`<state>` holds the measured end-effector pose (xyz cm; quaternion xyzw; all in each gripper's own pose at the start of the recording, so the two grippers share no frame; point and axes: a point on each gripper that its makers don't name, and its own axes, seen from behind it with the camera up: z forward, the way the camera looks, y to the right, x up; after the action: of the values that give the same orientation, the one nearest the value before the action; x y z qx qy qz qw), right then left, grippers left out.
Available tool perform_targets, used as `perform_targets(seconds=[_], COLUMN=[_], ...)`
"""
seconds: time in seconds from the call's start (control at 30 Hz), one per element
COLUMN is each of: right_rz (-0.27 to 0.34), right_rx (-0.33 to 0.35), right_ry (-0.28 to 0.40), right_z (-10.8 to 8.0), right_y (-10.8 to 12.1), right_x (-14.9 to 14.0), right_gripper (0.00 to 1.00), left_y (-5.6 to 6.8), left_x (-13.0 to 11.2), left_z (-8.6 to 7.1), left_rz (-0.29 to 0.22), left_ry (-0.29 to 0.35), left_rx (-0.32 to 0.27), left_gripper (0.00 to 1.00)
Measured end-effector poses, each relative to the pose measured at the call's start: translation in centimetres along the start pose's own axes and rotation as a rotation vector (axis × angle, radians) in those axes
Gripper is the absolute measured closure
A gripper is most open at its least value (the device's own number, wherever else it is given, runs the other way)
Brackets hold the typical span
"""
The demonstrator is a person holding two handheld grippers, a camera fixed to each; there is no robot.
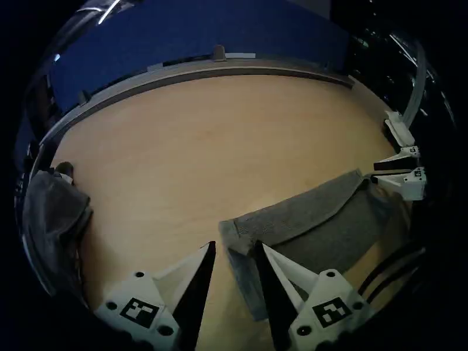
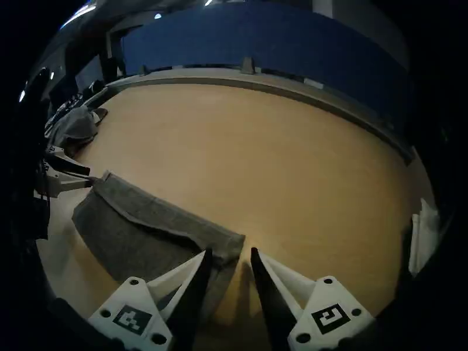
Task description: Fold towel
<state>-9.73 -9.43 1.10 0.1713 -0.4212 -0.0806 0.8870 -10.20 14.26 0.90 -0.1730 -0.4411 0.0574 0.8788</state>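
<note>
The left gripper, bottom middle of its view, is a little open and empty, tips at one corner of the towel lying lower right on the table. The right gripper is a little open and empty too, at the other corner, likely so both corners lift together.

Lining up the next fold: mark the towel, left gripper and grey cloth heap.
towel [image 2: 128, 234], right gripper view, its flat middle.
left gripper [image 1: 234, 250], left gripper view, between its fingertips.
grey cloth heap [image 1: 55, 216], left gripper view, its crumpled middle.
</note>
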Motion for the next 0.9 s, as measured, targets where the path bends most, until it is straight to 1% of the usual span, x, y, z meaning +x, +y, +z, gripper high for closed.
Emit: perform_targets(seconds=[0.07, 0.13, 0.2, 0.27, 0.33, 0.4, 0.7, 0.9], right_rz=[0.001, 0.002, 0.003, 0.007, 0.013, 0.017, 0.016, 0.012], right_rx=[-0.001, -0.003, -0.005, -0.004, 0.001, 0.005, 0.012, 0.019], right_ry=[0.005, 0.009, 0.013, 0.020, 0.026, 0.030, 0.030, 0.020], right_z=[0.0, -0.1, -0.2, -0.3, -0.5, -0.7, -1.6, -2.6], right_y=[0.0, 0.1, 0.1, 0.0, -0.1, -0.2, -0.6, -1.2], right_x=[0.2, 0.3, 0.4, 0.4, 0.5, 0.5, 0.1, -1.3], right_gripper=[0.37, 0.23, 0.19, 0.16, 0.12, 0.11, 0.10, 0.09], left_y=[-0.2, -0.4, -0.6, -0.8, -0.9, -0.9, -0.8, -0.5], left_x=[0.3, 0.4, 0.5, 0.5, 0.5, 0.5, 0.3, -0.7], left_z=[-0.1, -0.1, -0.2, -0.3, -0.6, -0.8, -1.5, -2.4], left_rz=[-0.003, -0.002, 0.000, 0.007, 0.011, 0.012, -0.022, -0.029], left_ry=[0.007, 0.012, 0.014, 0.016, 0.018, 0.020, 0.029, 0.027], left_rx=[0.003, 0.011, 0.020, 0.030, 0.034, 0.034, 0.025, 0.023], left_gripper=[0.37, 0.24, 0.09, 0.06, 0.07, 0.07, 0.06, 0.06])
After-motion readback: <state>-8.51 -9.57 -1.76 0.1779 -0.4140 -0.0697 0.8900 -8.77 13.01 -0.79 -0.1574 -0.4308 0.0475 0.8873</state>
